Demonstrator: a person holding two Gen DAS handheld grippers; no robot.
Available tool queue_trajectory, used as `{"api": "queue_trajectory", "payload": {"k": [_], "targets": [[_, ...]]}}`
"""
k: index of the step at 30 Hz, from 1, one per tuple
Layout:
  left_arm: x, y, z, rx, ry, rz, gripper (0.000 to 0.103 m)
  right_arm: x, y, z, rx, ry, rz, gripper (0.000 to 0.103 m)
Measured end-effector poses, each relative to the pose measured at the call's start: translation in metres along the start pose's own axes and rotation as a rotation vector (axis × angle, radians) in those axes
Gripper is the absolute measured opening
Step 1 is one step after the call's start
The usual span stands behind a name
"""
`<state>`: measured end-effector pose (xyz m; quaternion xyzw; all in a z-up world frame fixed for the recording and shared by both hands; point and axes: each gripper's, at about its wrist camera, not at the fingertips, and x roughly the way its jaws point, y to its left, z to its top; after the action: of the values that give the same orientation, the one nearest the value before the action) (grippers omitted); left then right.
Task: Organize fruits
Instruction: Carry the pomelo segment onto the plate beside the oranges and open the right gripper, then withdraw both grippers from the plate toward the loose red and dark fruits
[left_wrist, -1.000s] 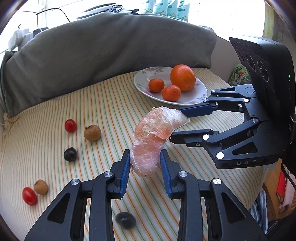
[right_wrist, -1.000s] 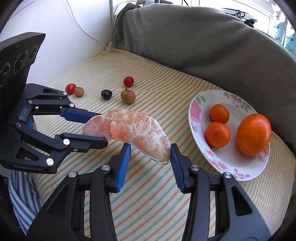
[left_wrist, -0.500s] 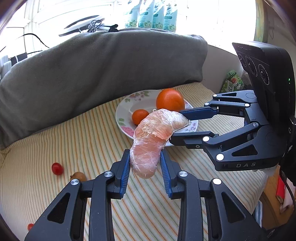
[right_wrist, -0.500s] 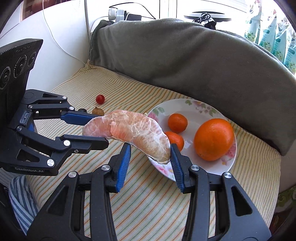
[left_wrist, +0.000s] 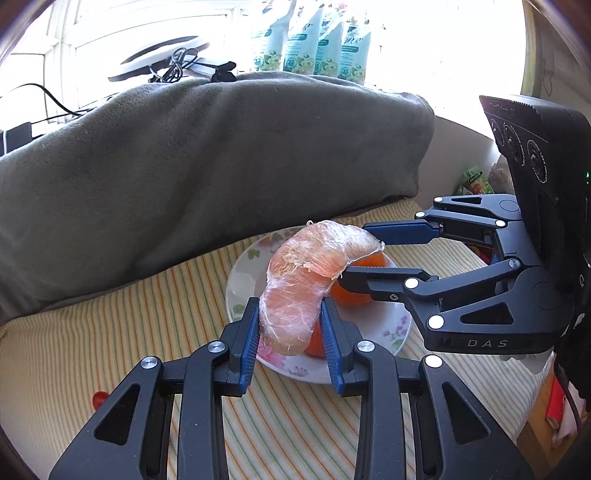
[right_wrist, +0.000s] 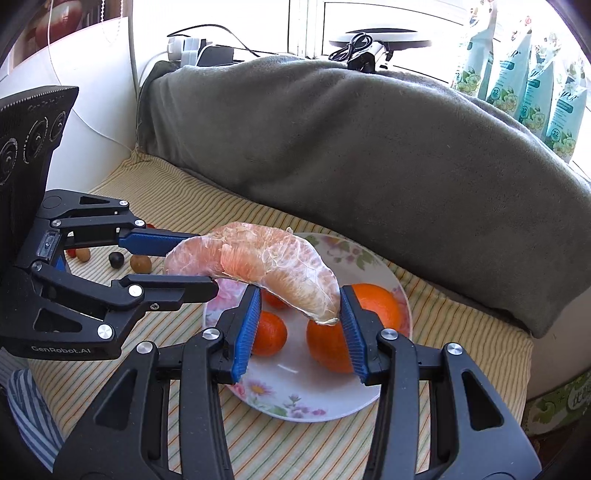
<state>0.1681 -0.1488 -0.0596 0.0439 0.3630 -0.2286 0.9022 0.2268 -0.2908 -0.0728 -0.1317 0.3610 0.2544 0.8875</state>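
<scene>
A peeled pink pomelo segment (left_wrist: 306, 280) is held in the air by both grippers, one at each end. My left gripper (left_wrist: 290, 330) is shut on its lower end. My right gripper (right_wrist: 301, 312) closes on the other end of the segment (right_wrist: 266, 266), which touches both pads. The segment hangs right above a white floral plate (right_wrist: 295, 402) that holds a big orange (right_wrist: 332, 343) and two small tangerines (right_wrist: 271, 338). The plate (left_wrist: 240, 288) also shows in the left wrist view, mostly hidden behind the segment.
The plate sits on a striped cloth (right_wrist: 461, 325). A grey blanket roll (right_wrist: 369, 147) lies along the back. Small fruits lie at the left: a brown one (right_wrist: 140, 264), a dark one (right_wrist: 116, 259), a tan one (right_wrist: 82, 254). A red tomato (left_wrist: 99, 398) lies near the left gripper.
Both grippers carried the pomelo segment together from the cloth's middle to right above the plate. The small loose fruits fell behind to the left.
</scene>
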Motion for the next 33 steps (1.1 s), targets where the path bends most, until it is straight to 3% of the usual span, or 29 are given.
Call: {"api": "queue_trajectory", "payload": {"k": [5,10,12,15,23,28,30,31,33], "targets": [[0.011,0.008,0.007,-0.067,-0.004,-0.025,0.030,0.009,-0.007,0.008,-0.006,-0.004,-0.049,0.045],[0.014,0.004,0.006,-0.054,-0.006,0.000,0.030,0.010,-0.016,0.012,0.004,-0.031,-0.159,0.046],[0.013,0.005,0.005,-0.053,-0.004,0.004,0.031,0.006,-0.025,0.013,0.042,-0.043,-0.147,0.046],[0.008,0.007,0.004,-0.053,-0.012,0.007,0.051,0.000,-0.031,0.013,0.059,-0.051,-0.150,0.047],[0.000,0.002,0.001,-0.037,-0.009,0.007,0.056,-0.011,-0.035,0.008,0.099,-0.066,-0.132,0.068],[-0.011,-0.003,0.002,-0.025,-0.026,0.011,0.056,-0.019,-0.028,0.005,0.102,-0.074,-0.131,0.070],[-0.019,-0.003,0.001,-0.023,-0.039,0.020,0.057,-0.023,-0.027,0.004,0.112,-0.078,-0.122,0.080],[-0.023,-0.003,0.001,-0.024,-0.046,0.023,0.057,-0.025,-0.025,0.004,0.118,-0.083,-0.126,0.091],[-0.031,-0.003,0.000,-0.028,-0.055,0.029,0.057,-0.029,-0.022,0.003,0.126,-0.090,-0.129,0.096]]}}
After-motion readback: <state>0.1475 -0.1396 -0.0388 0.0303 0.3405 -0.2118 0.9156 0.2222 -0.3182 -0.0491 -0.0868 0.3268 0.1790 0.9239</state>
